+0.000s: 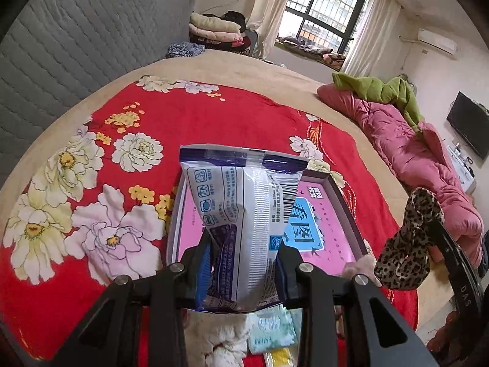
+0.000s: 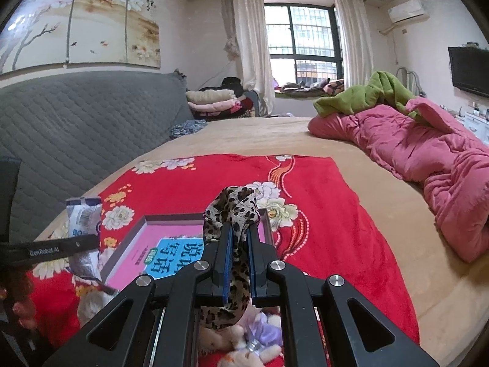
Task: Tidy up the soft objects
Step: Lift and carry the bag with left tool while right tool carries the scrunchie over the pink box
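Observation:
My left gripper [image 1: 243, 250] is shut on a white and purple tissue pack [image 1: 244, 211], held upright above a shallow box [image 1: 175, 214] with a pink printed bottom on the red floral blanket [image 1: 91, 214]. The pack also shows at the left of the right wrist view [image 2: 83, 214]. My right gripper [image 2: 237, 238] is shut on a leopard-print scrunchie [image 2: 235, 211], held above the box's near right corner [image 2: 146, 217]. The scrunchie shows at the right of the left wrist view [image 1: 406, 244].
Below the grippers lie a white fluffy item [image 1: 220, 336], a pale green tissue packet [image 1: 272, 327], a yellow packet [image 1: 279, 357] and a plush toy [image 2: 244, 345]. A pink quilt [image 2: 428, 159] and green cloth [image 2: 366, 94] lie at the bed's right. A grey headboard [image 2: 76, 128] stands left.

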A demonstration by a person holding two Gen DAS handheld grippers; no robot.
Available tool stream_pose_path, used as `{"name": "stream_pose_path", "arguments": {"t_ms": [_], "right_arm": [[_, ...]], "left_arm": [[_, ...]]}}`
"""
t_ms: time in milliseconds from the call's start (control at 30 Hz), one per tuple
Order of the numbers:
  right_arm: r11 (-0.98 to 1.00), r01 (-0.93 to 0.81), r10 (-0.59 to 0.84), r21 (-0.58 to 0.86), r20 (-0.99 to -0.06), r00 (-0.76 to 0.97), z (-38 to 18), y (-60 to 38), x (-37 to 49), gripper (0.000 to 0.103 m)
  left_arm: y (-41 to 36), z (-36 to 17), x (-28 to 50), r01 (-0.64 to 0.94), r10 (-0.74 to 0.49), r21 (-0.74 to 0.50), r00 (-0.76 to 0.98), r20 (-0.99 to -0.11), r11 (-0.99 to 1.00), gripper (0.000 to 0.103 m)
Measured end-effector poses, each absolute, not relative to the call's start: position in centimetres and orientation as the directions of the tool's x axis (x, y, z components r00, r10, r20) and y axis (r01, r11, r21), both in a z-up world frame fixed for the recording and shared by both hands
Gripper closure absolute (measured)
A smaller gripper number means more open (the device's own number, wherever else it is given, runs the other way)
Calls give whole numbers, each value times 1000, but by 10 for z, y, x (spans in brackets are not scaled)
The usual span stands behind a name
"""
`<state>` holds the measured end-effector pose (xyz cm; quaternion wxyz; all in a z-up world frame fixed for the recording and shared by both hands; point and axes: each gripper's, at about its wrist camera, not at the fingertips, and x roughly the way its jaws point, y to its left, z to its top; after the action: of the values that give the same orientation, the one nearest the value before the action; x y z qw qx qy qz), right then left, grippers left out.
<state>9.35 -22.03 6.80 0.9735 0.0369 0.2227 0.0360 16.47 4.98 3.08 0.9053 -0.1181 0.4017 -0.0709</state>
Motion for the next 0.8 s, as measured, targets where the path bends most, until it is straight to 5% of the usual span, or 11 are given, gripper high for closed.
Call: {"name": "stream_pose_path", "arguments": {"t_ms": [800], "right_arm": [[988, -8, 87, 153, -518, 851, 34, -193, 175, 94]], "left_arm": [[42, -24, 215, 48, -212, -231, 602, -770, 972, 68]]}}
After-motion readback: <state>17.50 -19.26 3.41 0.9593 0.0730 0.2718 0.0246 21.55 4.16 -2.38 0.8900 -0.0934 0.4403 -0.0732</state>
